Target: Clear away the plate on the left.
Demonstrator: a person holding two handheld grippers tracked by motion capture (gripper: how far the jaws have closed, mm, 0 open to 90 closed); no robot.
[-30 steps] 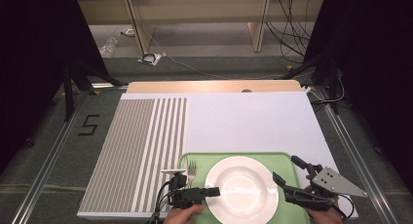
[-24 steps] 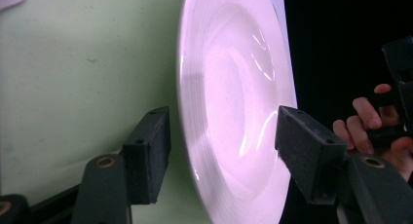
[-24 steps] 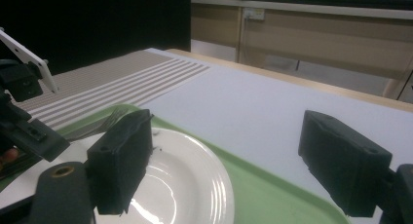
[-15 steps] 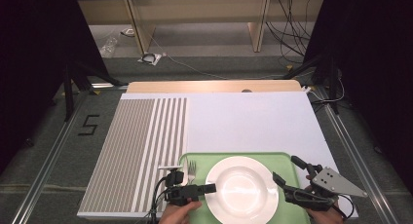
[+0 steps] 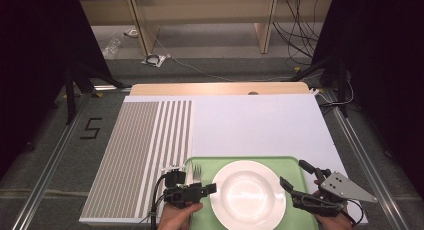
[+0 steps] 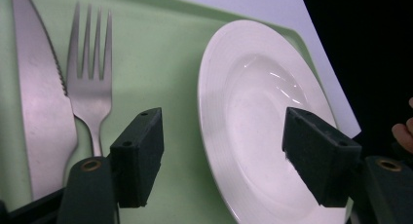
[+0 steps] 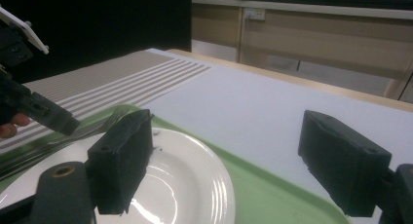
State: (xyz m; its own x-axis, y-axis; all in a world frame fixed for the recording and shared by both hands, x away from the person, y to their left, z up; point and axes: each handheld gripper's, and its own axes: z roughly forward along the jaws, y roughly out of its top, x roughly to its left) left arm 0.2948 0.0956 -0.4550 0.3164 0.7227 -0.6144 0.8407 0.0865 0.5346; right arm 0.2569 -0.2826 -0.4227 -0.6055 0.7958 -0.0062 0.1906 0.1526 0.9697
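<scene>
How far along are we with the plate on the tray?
Early. The white plate lies on the green tray beside the fork and knife. The left gripper straddles its rim, open; the right gripper is open, holding nothing. Grasping remains.

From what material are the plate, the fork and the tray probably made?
Plate: likely glazed ceramic; white, glossy, with sharp highlights.
Fork: metal, probably stainless steel; silvery, dull brushed sheen.
Tray: apparently plastic; uniform pale green, matt, with a moulded raised rim.

Grey carpeted floor [image 5: 215, 70], wooden furniture legs [image 5: 140, 30], loose cables [image 5: 295, 25].
</scene>
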